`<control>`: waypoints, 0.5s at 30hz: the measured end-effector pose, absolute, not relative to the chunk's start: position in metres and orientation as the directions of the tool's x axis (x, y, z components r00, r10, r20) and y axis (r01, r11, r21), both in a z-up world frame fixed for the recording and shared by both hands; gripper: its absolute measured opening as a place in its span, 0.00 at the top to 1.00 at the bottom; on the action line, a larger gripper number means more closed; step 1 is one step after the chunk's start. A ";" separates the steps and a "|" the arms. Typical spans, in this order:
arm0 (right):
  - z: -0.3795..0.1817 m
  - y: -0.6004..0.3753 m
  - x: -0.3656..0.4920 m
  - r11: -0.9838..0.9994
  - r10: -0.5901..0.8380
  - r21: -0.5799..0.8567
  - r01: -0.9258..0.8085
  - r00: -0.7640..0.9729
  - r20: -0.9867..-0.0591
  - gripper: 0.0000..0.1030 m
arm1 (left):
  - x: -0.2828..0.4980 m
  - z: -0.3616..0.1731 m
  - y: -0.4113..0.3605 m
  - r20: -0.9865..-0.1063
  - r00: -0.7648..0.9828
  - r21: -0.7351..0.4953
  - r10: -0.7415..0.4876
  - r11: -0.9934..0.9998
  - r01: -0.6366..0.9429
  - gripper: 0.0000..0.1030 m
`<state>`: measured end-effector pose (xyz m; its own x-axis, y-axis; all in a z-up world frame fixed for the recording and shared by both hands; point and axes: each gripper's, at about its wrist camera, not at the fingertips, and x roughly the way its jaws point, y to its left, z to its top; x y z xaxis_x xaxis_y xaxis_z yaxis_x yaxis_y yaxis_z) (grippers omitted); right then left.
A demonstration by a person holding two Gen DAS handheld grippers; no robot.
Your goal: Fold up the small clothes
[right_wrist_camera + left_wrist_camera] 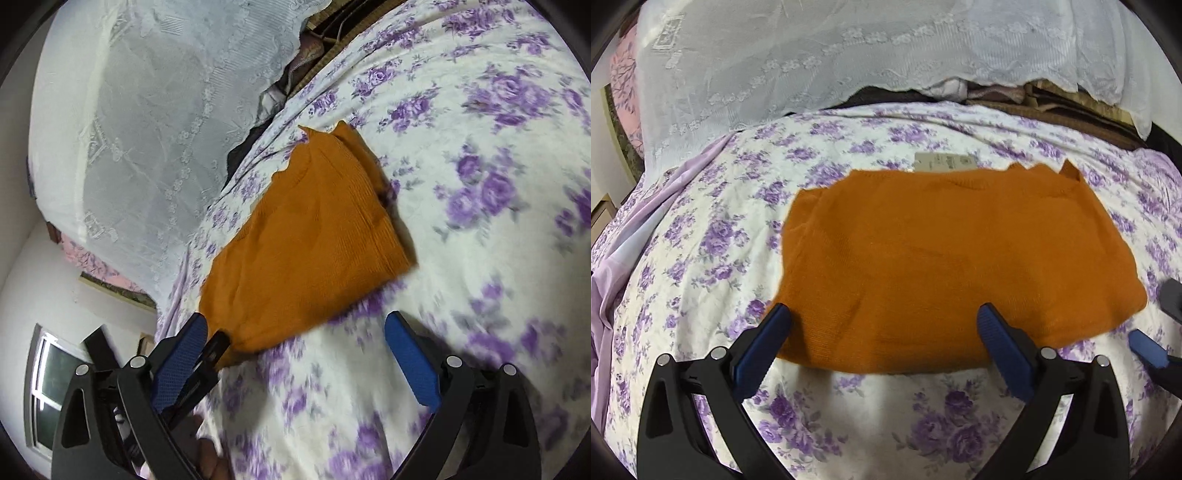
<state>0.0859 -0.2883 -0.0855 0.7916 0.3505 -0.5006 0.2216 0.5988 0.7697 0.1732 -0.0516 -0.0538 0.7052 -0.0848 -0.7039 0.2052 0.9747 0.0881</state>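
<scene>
The orange knit garment is lying folded into a rough rectangle on the floral bedspread, a paper tag peeking out at its far edge. The left gripper is hovering over the near hem with fingers spread wide, holding nothing. The right gripper is sitting just off the garment's near corner, fingers likewise spread and empty. The soft bedding is risking being pinched along with the knit, and a grab catching only the top layer is likely undoing the fold, dragging the stack askew
</scene>
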 end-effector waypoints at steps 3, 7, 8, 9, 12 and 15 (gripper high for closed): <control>-0.085 -0.286 0.102 0.611 0.319 0.755 0.238 0.798 -0.511 0.05 | 0.174 -0.052 -0.048 -0.696 0.713 0.078 -0.083 0.979 0.190 0.05; -0.083 -0.285 0.132 0.624 0.268 0.741 0.248 0.823 -0.501 0.08 | 0.178 -0.055 -0.048 -0.711 0.700 0.083 -0.071 0.980 0.183 0.05; -0.084 -0.285 0.137 0.628 0.255 0.737 0.252 0.827 -0.500 0.12 | 0.179 -0.056 -0.048 -0.712 0.698 0.085 -0.068 0.980 0.183 0.05; -0.085 -0.286 0.143 0.634 0.242 0.729 0.260 0.828 -0.506 0.14 | 0.180 -0.056 -0.048 -0.713 0.698 0.086 -0.067 0.979 0.182 0.05; -0.087 -0.289 0.150 0.652 0.220 0.713 0.258 0.836 -0.503 0.26 | 0.183 -0.056 -0.049 -0.708 0.704 0.095 -0.057 0.980 0.174 0.05; -0.093 -0.302 0.148 0.608 0.222 0.748 0.265 0.848 -0.481 0.41 | 0.191 -0.050 -0.046 -0.698 0.716 0.103 -0.027 0.985 0.138 0.05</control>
<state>0.1484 -0.3019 -0.0931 0.8484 0.2222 -0.4806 0.2646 0.6083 0.7483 0.1907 -0.0457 -0.0501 0.7156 -0.0270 -0.6980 0.1378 0.9851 0.1032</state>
